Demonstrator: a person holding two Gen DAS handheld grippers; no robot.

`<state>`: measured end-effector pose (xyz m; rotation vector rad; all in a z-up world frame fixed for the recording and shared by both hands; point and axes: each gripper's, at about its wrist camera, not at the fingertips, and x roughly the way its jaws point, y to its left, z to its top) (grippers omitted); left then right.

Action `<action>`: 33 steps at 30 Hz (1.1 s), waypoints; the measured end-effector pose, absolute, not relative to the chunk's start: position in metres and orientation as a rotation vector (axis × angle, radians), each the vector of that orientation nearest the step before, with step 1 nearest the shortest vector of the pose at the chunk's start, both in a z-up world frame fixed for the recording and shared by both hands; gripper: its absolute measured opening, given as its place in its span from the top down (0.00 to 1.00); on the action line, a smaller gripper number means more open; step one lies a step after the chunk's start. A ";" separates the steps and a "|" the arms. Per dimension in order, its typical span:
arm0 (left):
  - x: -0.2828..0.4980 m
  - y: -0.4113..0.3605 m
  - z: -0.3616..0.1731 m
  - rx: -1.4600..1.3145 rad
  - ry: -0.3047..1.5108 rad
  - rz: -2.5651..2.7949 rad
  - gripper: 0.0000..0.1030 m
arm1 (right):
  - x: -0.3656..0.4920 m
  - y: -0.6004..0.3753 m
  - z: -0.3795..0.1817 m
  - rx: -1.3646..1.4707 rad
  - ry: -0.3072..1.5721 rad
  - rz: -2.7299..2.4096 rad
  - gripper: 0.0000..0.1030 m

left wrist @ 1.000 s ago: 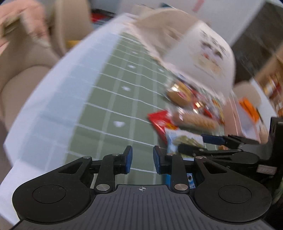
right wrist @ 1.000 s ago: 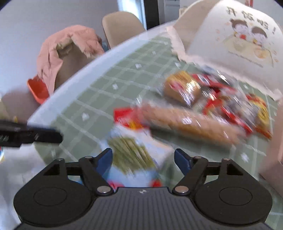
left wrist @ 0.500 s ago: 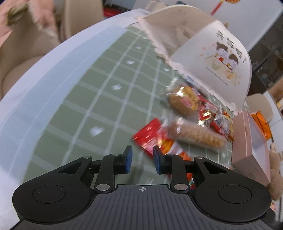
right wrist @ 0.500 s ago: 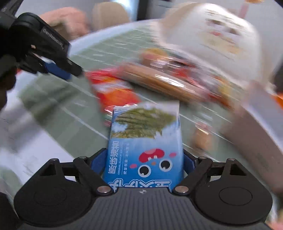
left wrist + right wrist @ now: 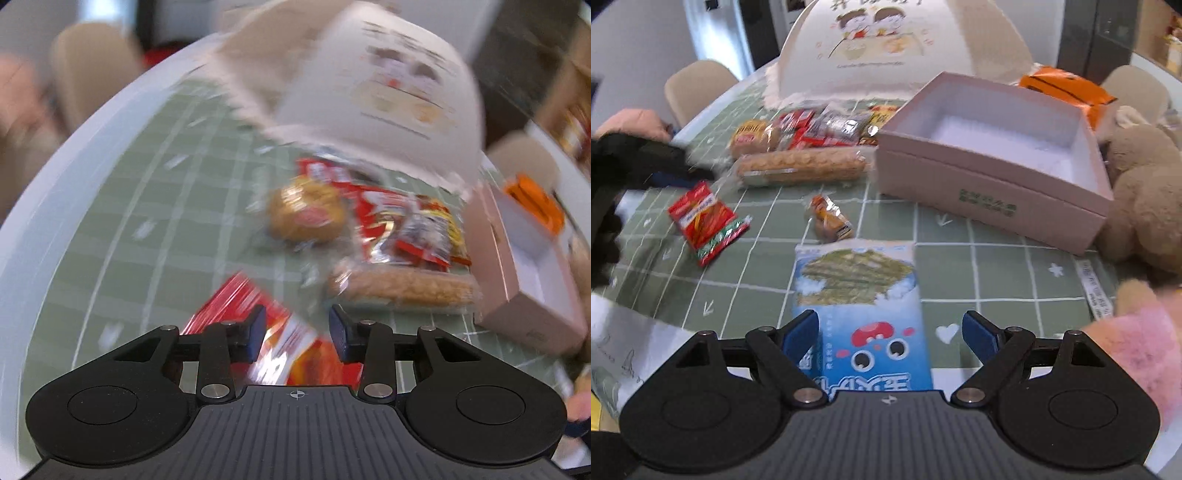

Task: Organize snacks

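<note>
Right wrist view: right claw (image 5: 890, 334) stands wide around the blue seaweed packet (image 5: 862, 314), right pad clear of it; left claw (image 5: 297, 334) is opening over the red packet (image 5: 280, 347).

Motion blur smears the red snack packet (image 5: 280, 343), its lower end hidden behind the left hand-held gripper (image 5: 295, 328).

Two hand-held grippers are showing: the left hand-held gripper (image 5: 297, 330) and the right hand-held gripper (image 5: 890, 334). One blue seaweed snack packet (image 5: 864, 314) is lying at lower centre of the right wrist view. One red snack packet (image 5: 701, 218) is sitting at left, one small orange wrapped snack (image 5: 831, 218) at centre. One long biscuit pack (image 5: 801, 168) and one round wrapped pastry (image 5: 750, 136) are lying above. One pink open box (image 5: 990, 184), one white food cover (image 5: 886, 48) and one plush toy (image 5: 1145, 199) are standing on the bench (image 5: 960, 266). The small red wrappers behind are too jumbled to count.
</note>
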<state>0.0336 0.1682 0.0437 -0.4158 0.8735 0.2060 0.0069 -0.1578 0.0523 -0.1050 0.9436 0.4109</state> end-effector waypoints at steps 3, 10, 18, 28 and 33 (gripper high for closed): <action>0.000 0.188 0.033 -0.617 0.881 0.278 0.60 | 0.015 -0.156 0.056 -0.113 0.920 0.406 0.17; 0.024 0.202 0.017 -0.649 0.863 0.286 0.60 | 0.017 -0.143 0.055 -0.094 0.933 0.412 0.17; 0.076 0.145 0.017 -0.241 0.888 0.023 0.59 | -0.001 -0.169 0.056 -0.076 0.959 0.347 0.17; 0.044 0.075 0.034 0.013 0.858 -0.006 0.58 | 0.003 -0.185 0.044 -0.013 0.978 0.283 0.17; 0.055 0.050 0.015 0.220 0.875 0.017 0.56 | -0.003 -0.179 0.052 -0.046 0.931 0.294 0.17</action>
